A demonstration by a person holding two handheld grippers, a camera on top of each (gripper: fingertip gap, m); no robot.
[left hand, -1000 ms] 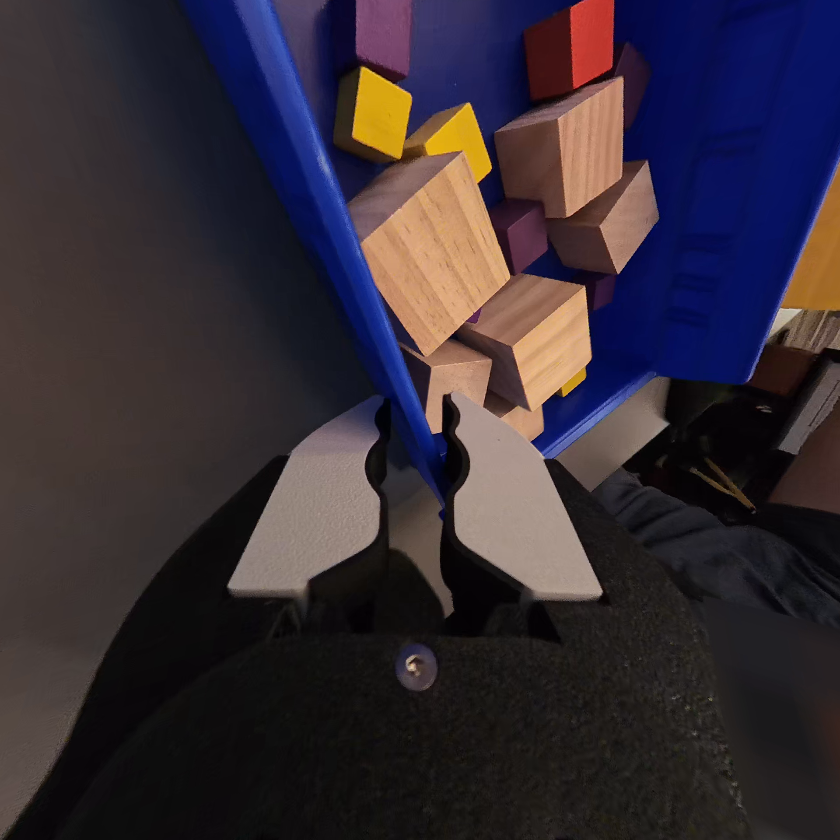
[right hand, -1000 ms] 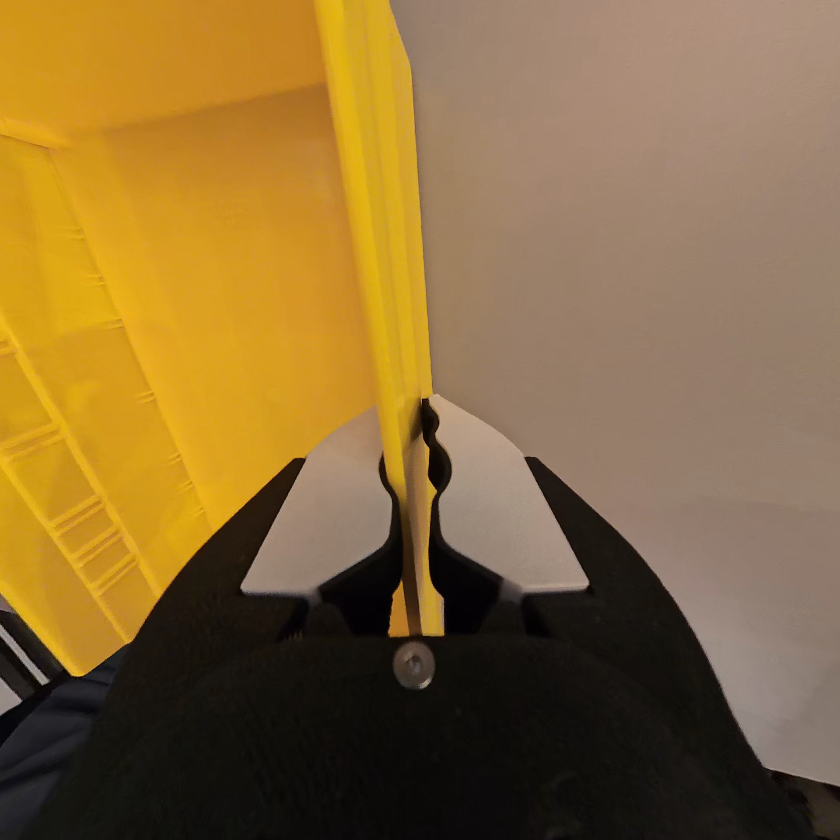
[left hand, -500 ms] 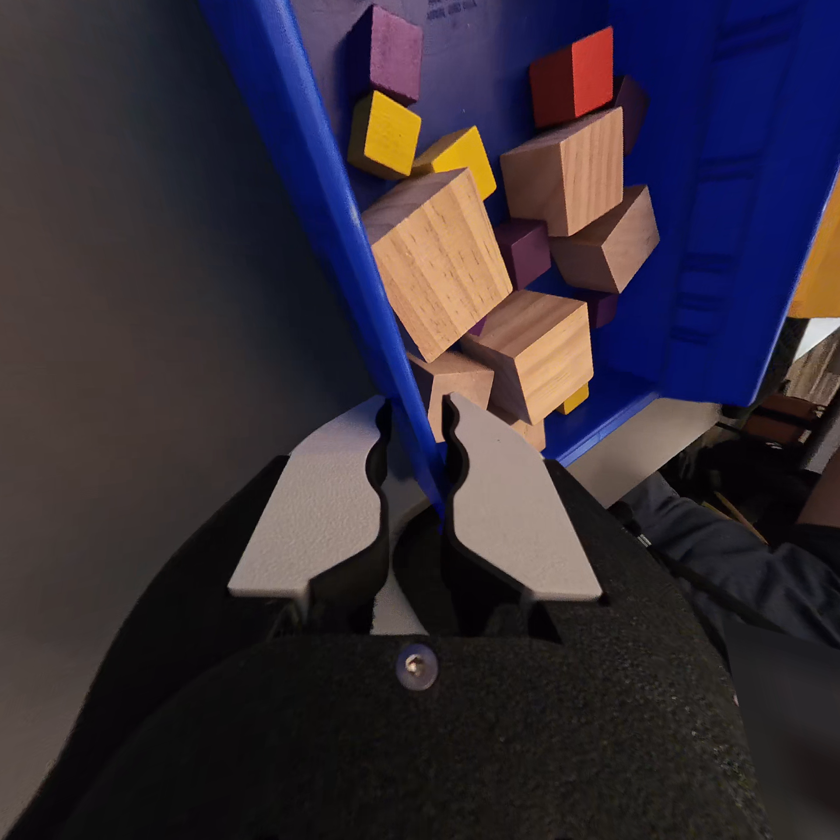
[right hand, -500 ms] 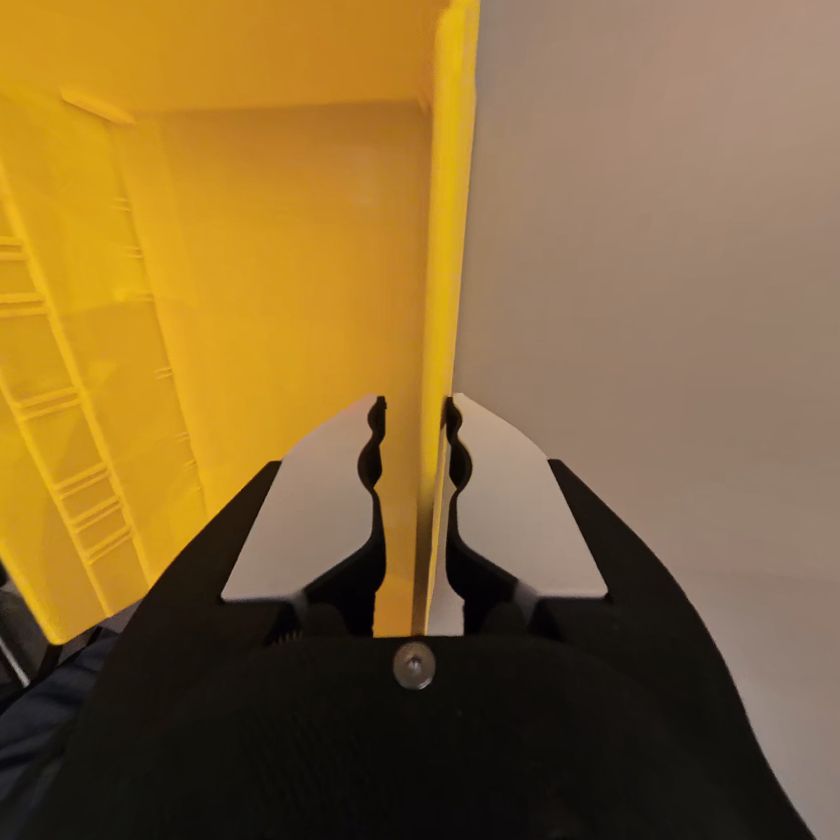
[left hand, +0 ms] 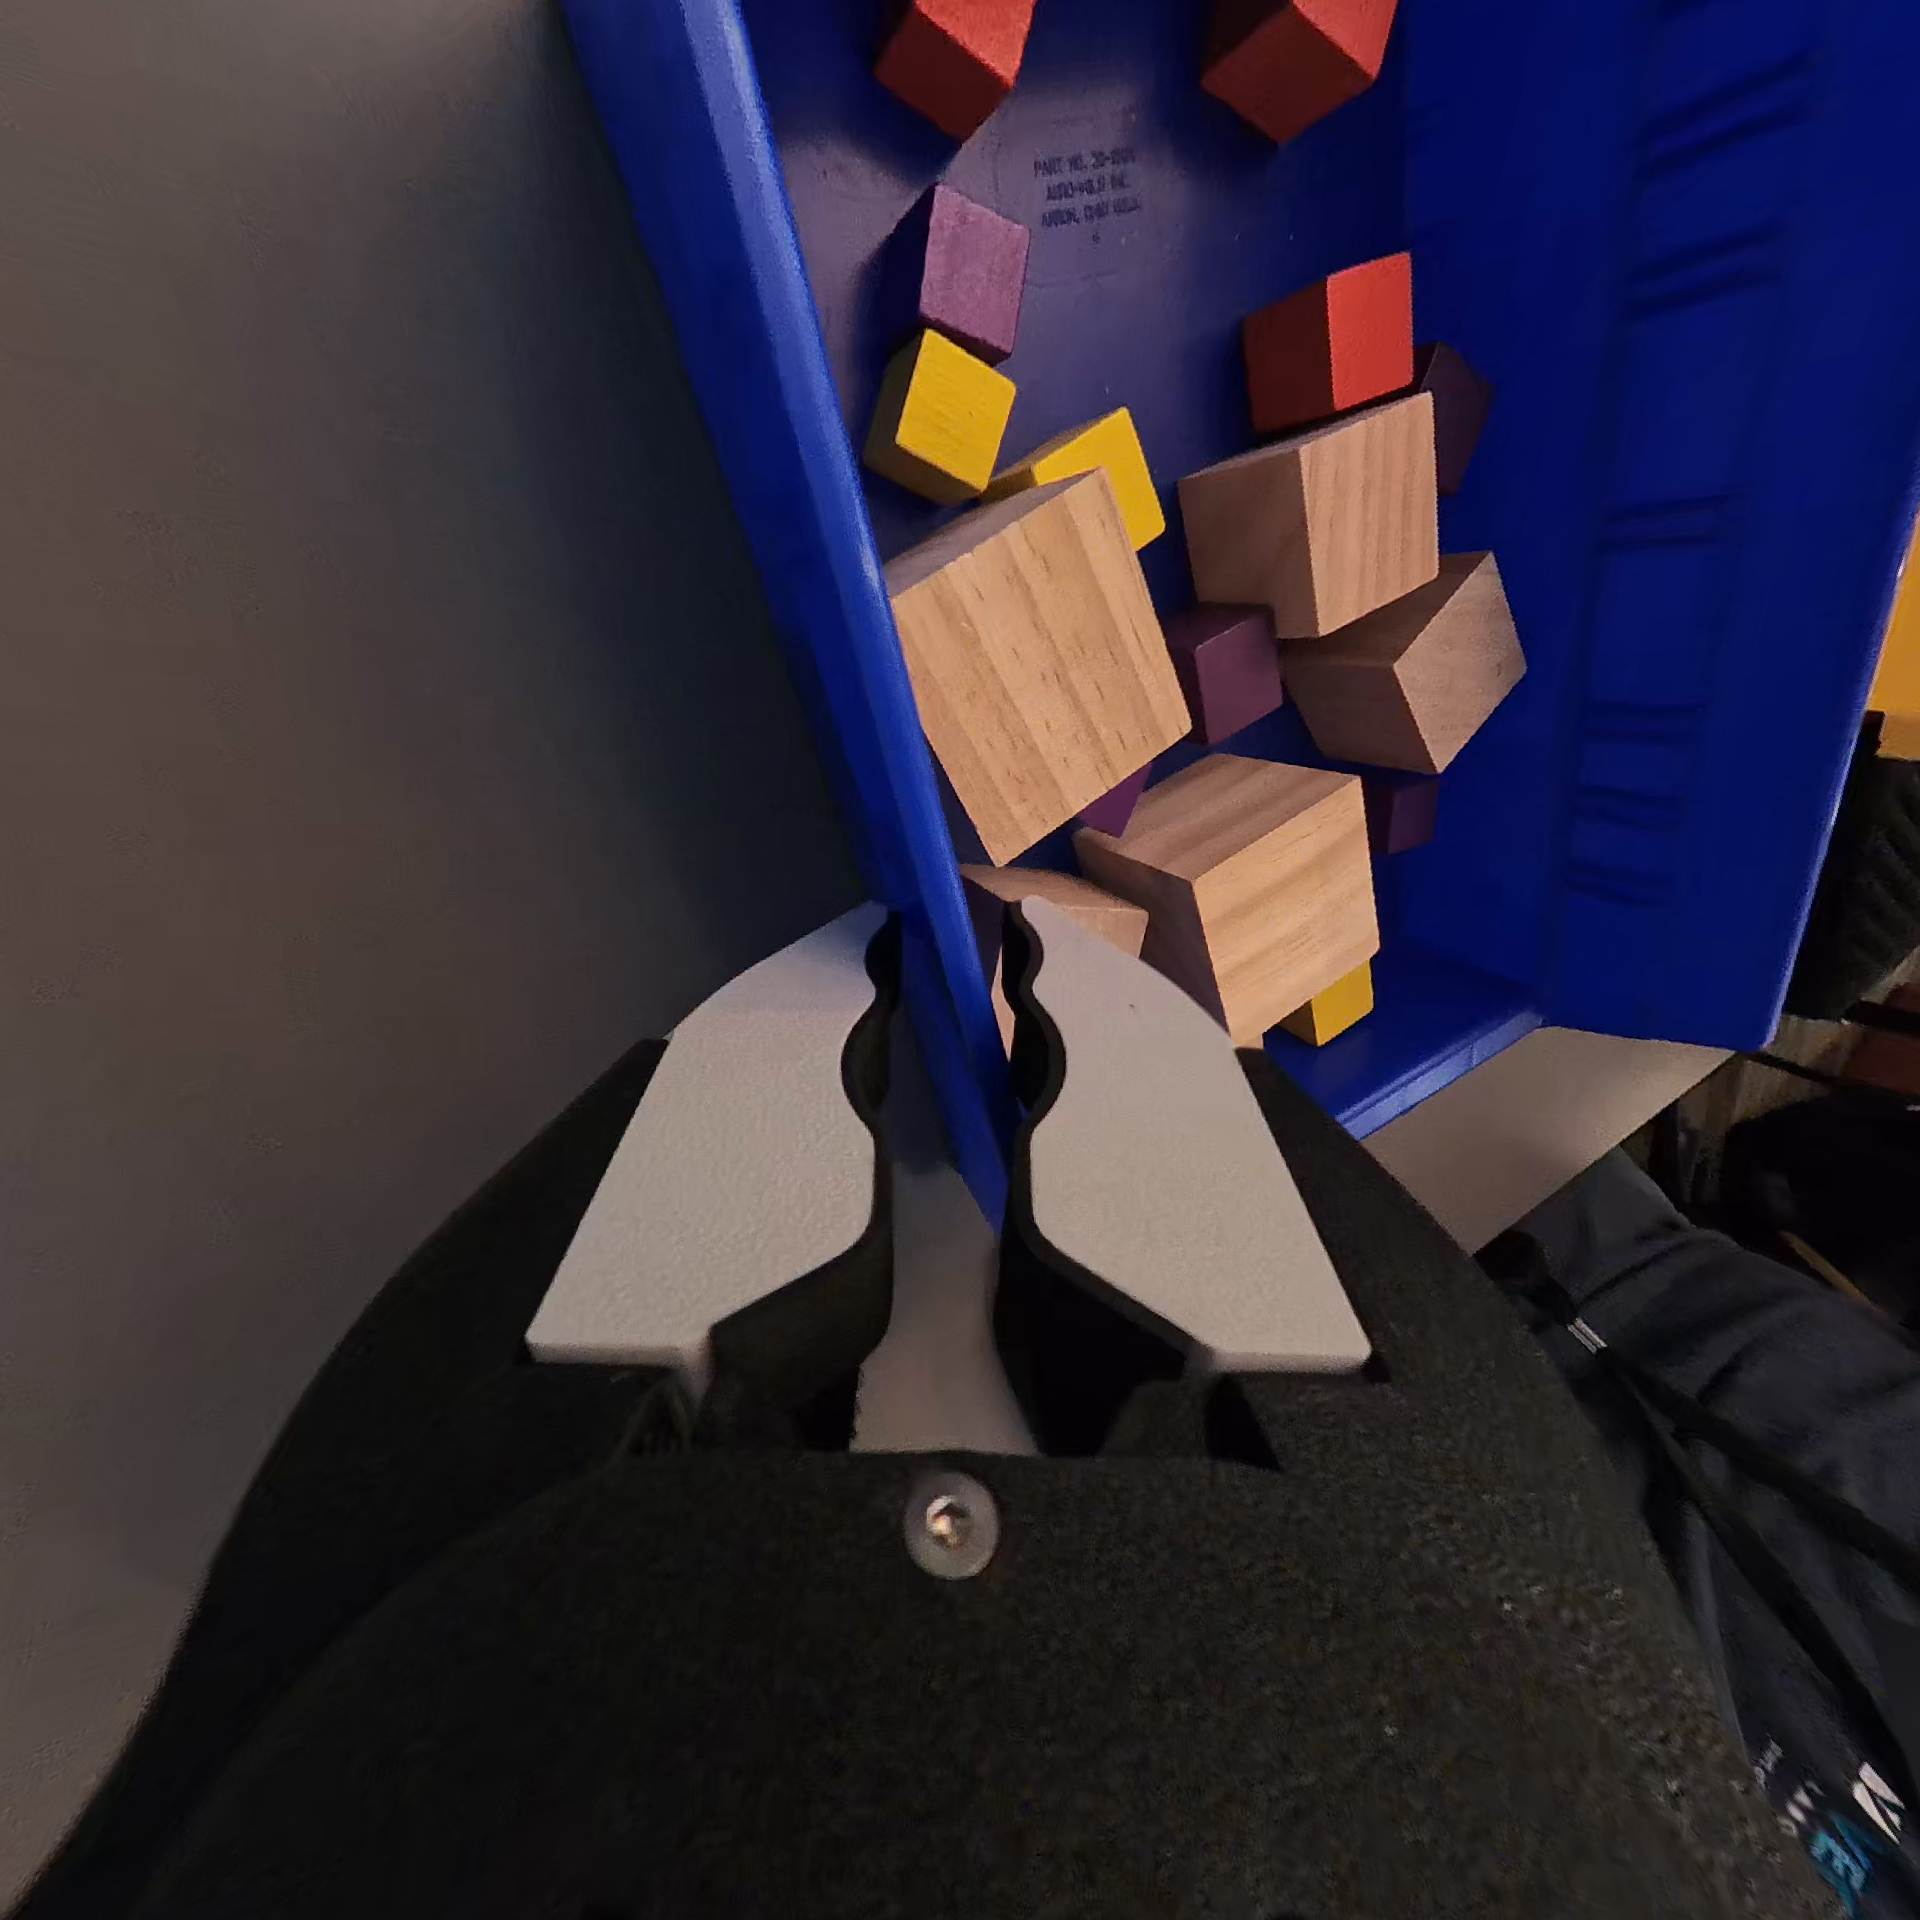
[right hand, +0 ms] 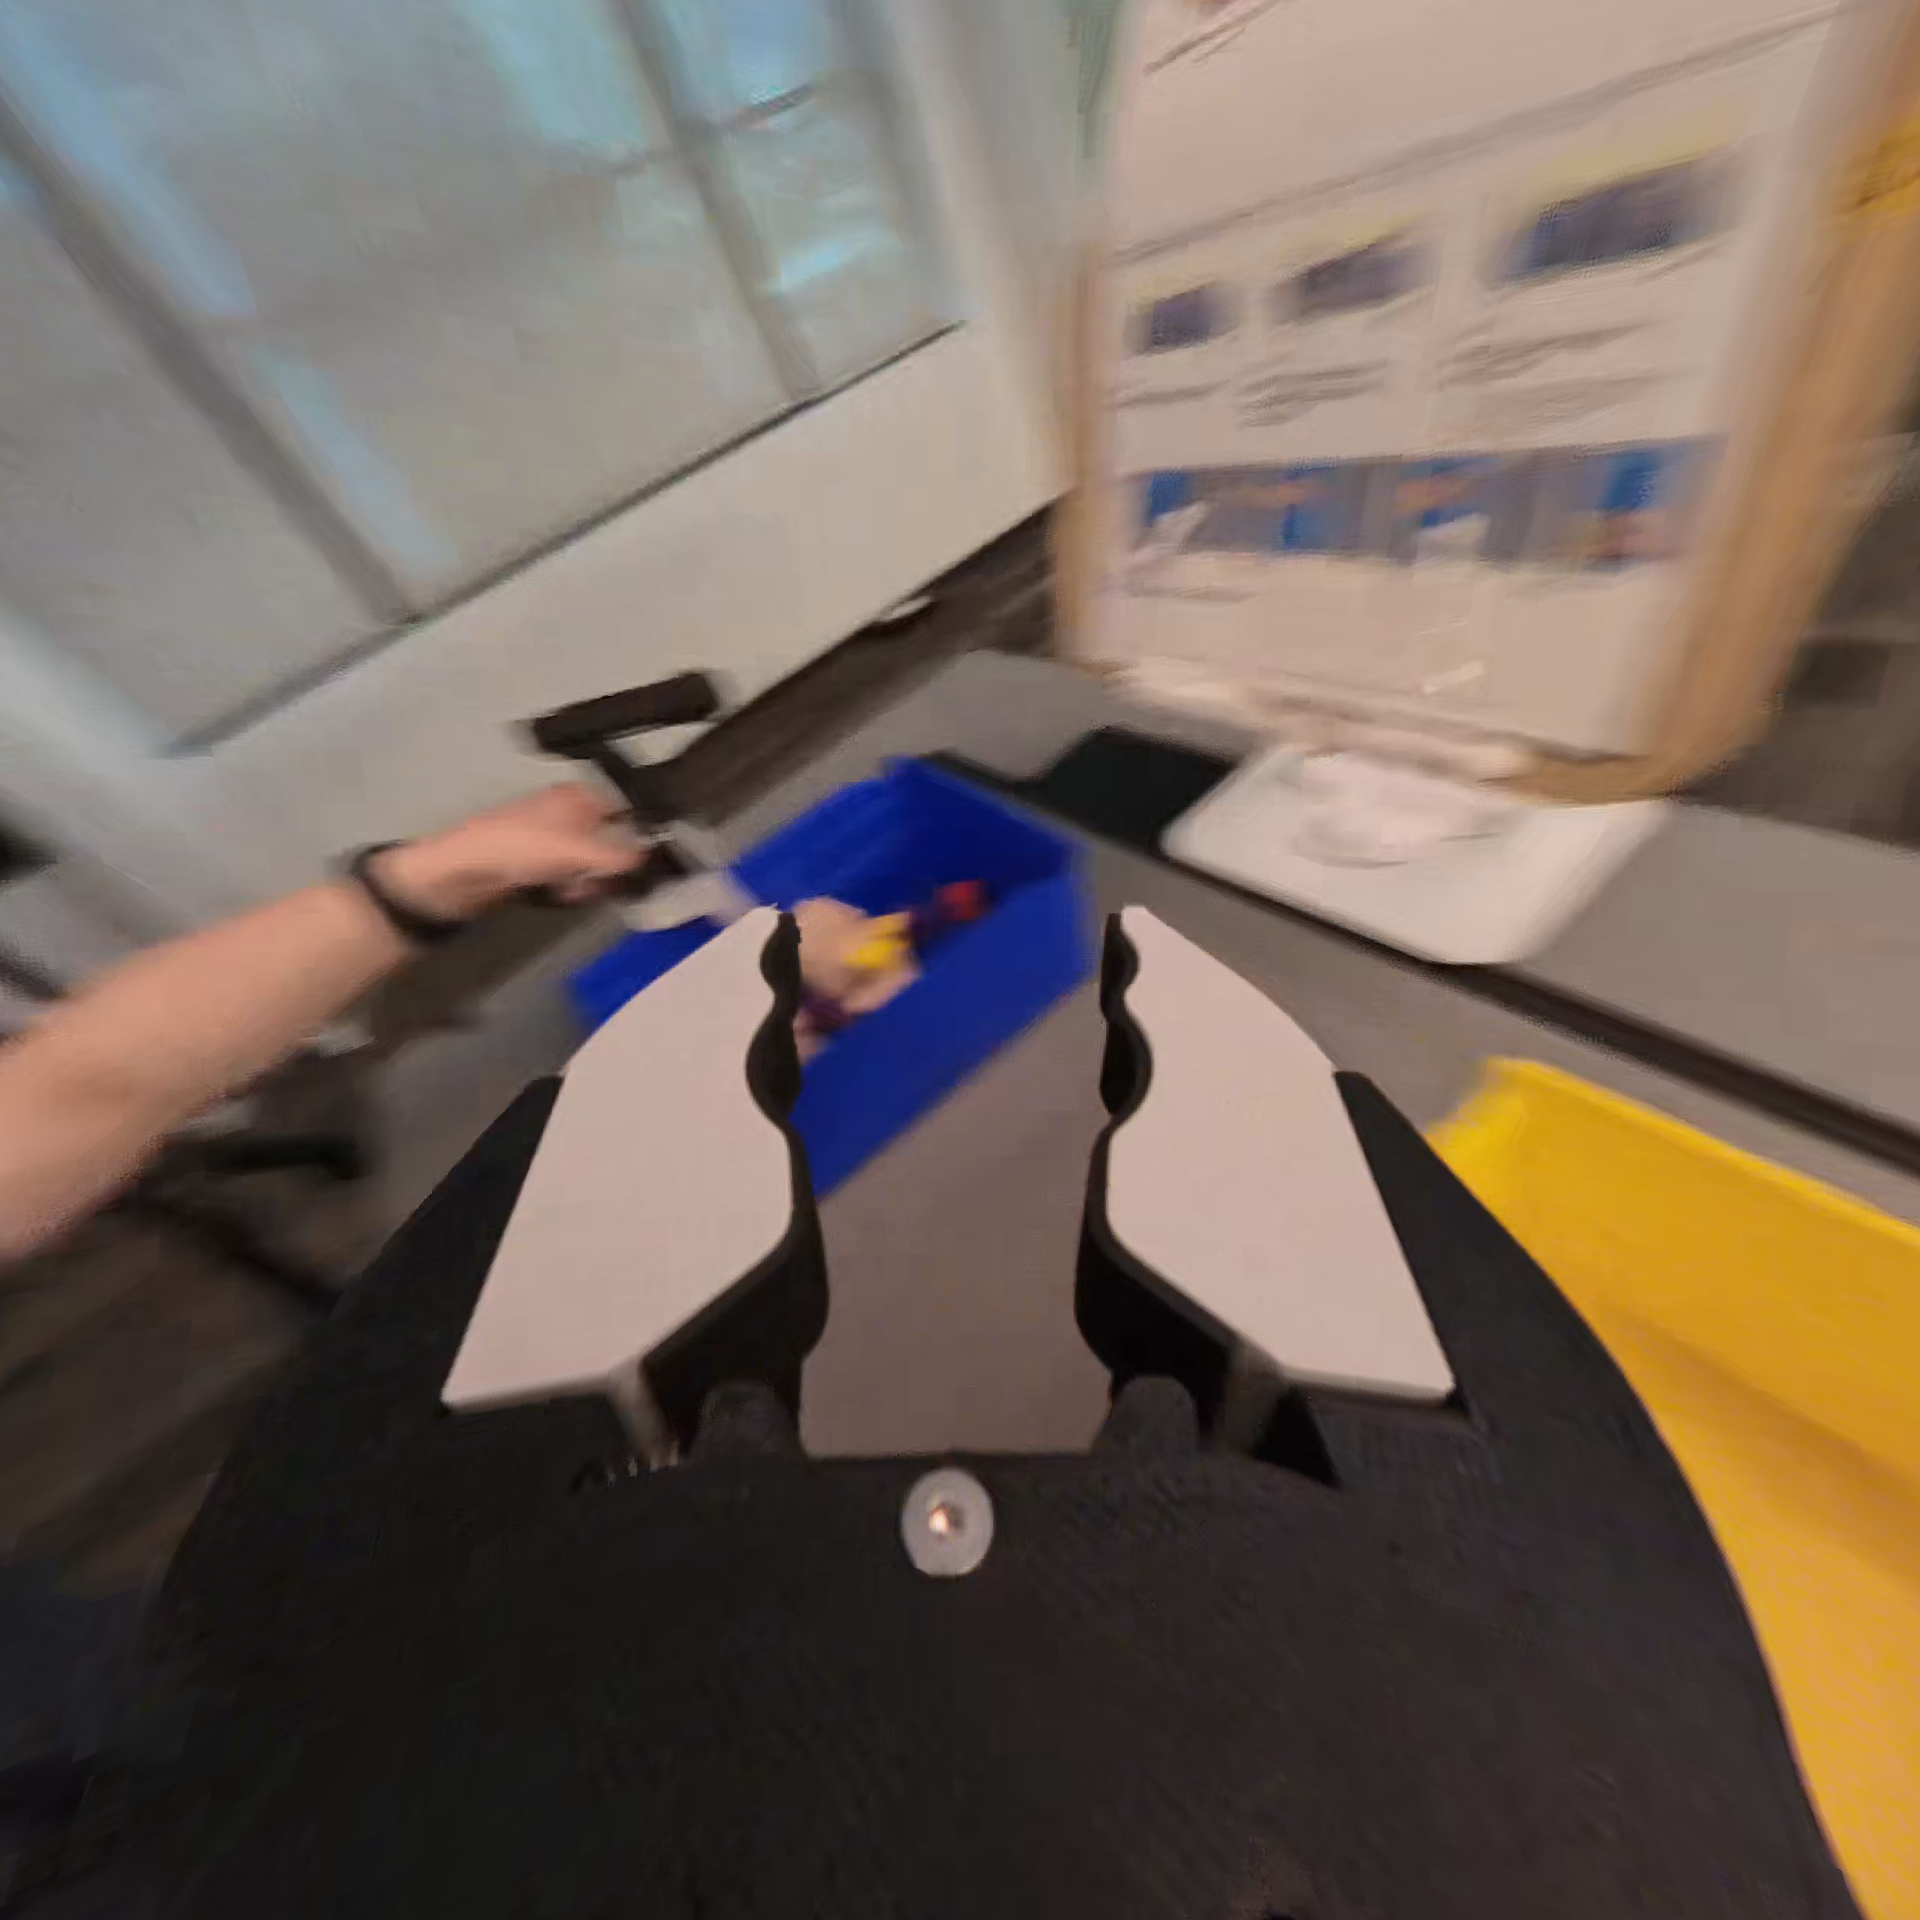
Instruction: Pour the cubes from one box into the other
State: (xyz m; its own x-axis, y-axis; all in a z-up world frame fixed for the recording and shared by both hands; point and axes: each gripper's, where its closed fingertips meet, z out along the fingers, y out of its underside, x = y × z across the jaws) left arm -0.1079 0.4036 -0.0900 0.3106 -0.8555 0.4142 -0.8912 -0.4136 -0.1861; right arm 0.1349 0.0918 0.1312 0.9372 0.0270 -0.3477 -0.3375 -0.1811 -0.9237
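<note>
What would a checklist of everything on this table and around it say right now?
Surface: grey table, bare between the boxes.
Job's things: blue box holds wooden, red, yellow and purple cubes; yellow box at right, no cubes seen inside.
Clutter: white tray behind the boxes.
Grippers: left gripper fingers astride the blue box wall, a gap on one side; right gripper open, holding nothing.
Cables: nothing seen.
Surroundings: blurred window, poster board, a person's arm.
</note>
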